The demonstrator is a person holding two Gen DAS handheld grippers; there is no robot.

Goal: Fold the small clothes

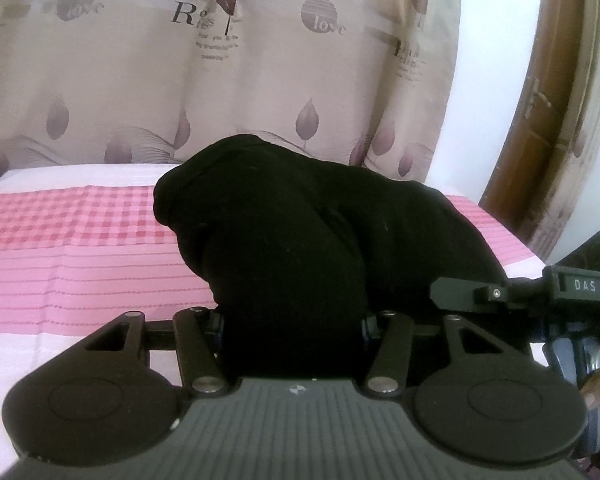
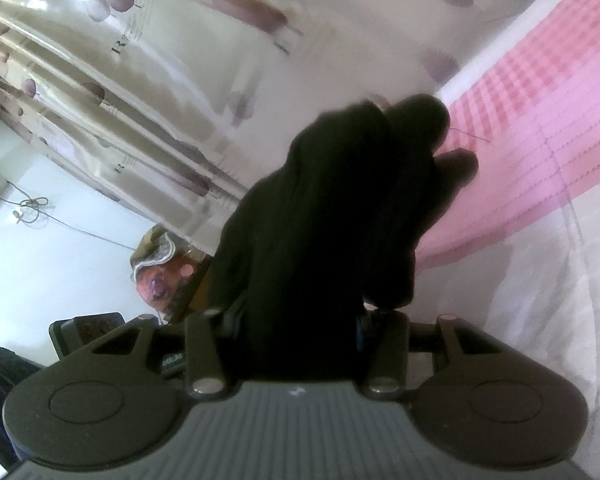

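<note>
L gripper (image 1: 292, 320) & R gripper (image 2: 296, 320) both pinch black garment (image 1: 284, 216), lifted over bed (image 1: 80, 256). Cloth soft, light, floppy; better hold at edges.

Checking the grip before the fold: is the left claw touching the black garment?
Touching. The left wrist view shows the black garment bunched between the left claw, filling the space between both fingers, with no gap visible.

Both hand-held grippers (image 1: 292, 320) (image 2: 296, 320) clamped, left pitched downward
</note>
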